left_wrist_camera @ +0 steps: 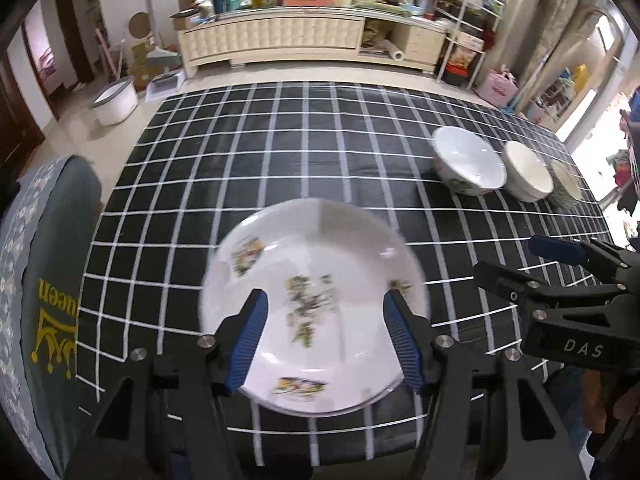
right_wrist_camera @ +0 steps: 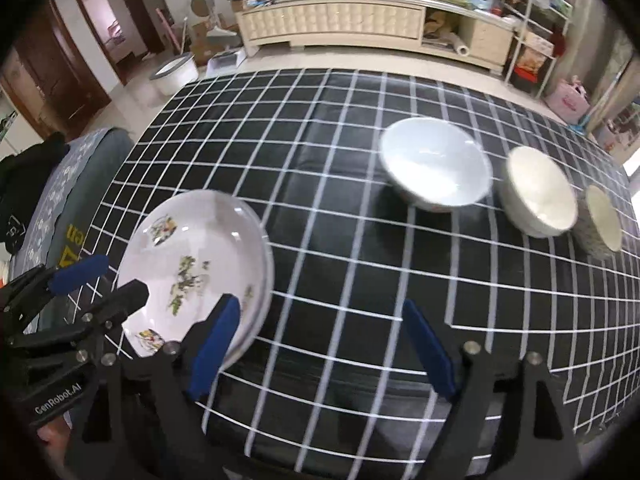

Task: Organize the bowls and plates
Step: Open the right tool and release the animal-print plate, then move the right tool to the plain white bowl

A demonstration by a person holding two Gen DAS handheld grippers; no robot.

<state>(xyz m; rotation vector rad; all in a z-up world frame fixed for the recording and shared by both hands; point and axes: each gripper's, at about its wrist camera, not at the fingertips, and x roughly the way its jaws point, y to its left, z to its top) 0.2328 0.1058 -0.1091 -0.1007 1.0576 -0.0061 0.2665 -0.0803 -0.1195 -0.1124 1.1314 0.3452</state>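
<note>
From the left wrist, the flowered plates (left_wrist_camera: 316, 304) lie stacked near the front edge of the checked table (left_wrist_camera: 280, 152), which looks like the plate half of the job done, while three bowls (left_wrist_camera: 468, 166) stand separately in a row toward the right edge, not yet nested; the left gripper (left_wrist_camera: 324, 336) hangs above the plates with its jaws released and nothing between the pads. From the right wrist, the plates (right_wrist_camera: 196, 264) show as a stack of two or so, the bowls (right_wrist_camera: 436, 168) remain apart, and the right gripper (right_wrist_camera: 320, 348) is spread wide over bare cloth, holding nothing.
</note>
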